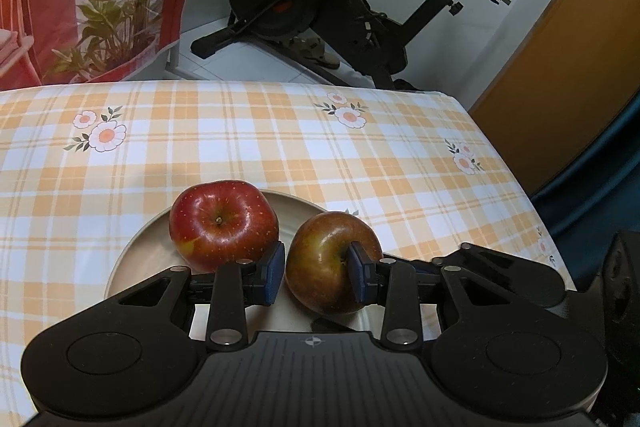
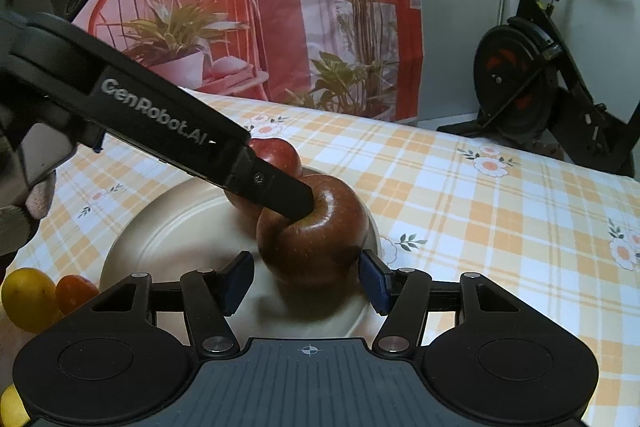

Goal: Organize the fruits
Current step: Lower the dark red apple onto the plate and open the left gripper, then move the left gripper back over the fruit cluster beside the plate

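Observation:
A beige plate (image 1: 136,251) (image 2: 160,239) holds two apples. A bright red apple (image 1: 222,223) (image 2: 276,153) sits at its back. A darker brownish-red apple (image 1: 320,267) (image 2: 316,247) sits at the plate's right edge. My left gripper (image 1: 316,277) (image 2: 298,205) has one pad in the apple's stem hollow and the other on its left side, shut on it. My right gripper (image 2: 308,281) is open, its pads either side of the same apple without touching.
A yellow lemon (image 2: 28,299) and a small orange fruit (image 2: 76,293) lie left of the plate. The checked tablecloth (image 1: 280,147) covers the table. An exercise bike (image 1: 320,7) stands beyond the table's far edge.

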The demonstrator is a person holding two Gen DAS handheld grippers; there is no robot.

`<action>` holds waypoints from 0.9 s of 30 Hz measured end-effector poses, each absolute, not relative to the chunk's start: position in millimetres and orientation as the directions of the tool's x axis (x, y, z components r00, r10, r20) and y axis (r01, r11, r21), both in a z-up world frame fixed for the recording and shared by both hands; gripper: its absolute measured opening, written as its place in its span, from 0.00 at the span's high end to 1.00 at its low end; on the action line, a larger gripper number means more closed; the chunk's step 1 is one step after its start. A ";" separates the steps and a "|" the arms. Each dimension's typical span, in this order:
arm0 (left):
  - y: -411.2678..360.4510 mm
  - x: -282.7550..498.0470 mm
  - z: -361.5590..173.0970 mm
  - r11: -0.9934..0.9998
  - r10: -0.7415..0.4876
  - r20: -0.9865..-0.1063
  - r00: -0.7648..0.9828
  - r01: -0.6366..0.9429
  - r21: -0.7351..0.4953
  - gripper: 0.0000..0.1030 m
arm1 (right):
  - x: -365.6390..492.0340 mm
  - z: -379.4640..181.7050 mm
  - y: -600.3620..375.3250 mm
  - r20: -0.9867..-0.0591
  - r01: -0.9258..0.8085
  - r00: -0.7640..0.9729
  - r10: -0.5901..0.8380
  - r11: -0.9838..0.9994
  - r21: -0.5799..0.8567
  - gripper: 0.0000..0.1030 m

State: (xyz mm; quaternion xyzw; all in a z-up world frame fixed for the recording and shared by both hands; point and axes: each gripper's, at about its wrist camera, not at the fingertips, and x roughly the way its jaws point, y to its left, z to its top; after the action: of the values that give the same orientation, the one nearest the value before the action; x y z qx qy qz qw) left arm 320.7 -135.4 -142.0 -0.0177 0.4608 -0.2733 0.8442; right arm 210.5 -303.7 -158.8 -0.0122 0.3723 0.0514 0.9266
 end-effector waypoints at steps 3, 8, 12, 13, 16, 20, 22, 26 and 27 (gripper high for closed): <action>-138.5 317.4 -140.8 0.858 -0.462 -0.768 0.444 0.442 -0.260 0.63 | 205.0 -154.1 -303.6 -0.686 -0.088 0.725 0.065 0.996 0.002 0.44; -141.1 311.2 -136.1 0.867 -0.444 -0.766 0.464 0.439 -0.237 0.64 | 191.5 -148.8 -307.5 -0.688 -0.049 0.725 0.030 0.999 -0.008 0.44; -136.4 299.4 -128.3 0.863 -0.456 -0.749 0.480 0.444 -0.240 0.64 | 174.1 -142.3 -309.9 -0.674 -0.011 0.738 0.008 1.000 0.000 0.44; -134.3 295.5 -126.0 0.863 -0.457 -0.745 0.486 0.446 -0.238 0.64 | 170.0 -140.7 -309.5 -0.670 -0.003 0.742 0.005 1.000 0.004 0.44; -125.6 283.8 -119.2 0.867 -0.456 -0.730 0.510 0.438 -0.235 0.64 | 156.3 -136.0 -306.1 -0.656 0.024 0.755 -0.007 1.000 0.016 0.44; -107.0 266.0 -110.4 0.878 -0.452 -0.705 0.546 0.413 -0.242 0.64 | 136.8 -133.0 -296.9 -0.639 0.057 0.769 -0.021 0.998 0.035 0.44; -98.4 255.6 -105.6 0.885 -0.440 -0.694 0.570 0.407 -0.227 0.64 | 127.9 -133.4 -290.7 -0.633 0.068 0.774 -0.028 0.997 0.038 0.44; -80.4 234.2 -99.8 0.894 -0.422 -0.673 0.608 0.400 -0.199 0.64 | 110.8 -136.0 -277.0 -0.621 0.085 0.783 -0.032 0.995 0.056 0.44; -75.4 229.9 -98.7 0.896 -0.418 -0.670 0.614 0.399 -0.193 0.64 | 106.2 -137.1 -273.5 -0.620 0.088 0.784 -0.031 0.994 0.061 0.44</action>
State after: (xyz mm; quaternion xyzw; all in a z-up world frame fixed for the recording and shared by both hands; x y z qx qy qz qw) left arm 229.9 -75.4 -98.7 -0.0124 0.3761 -0.2275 0.8981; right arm 106.2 -273.5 -137.1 0.0431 0.3268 -0.0316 0.9436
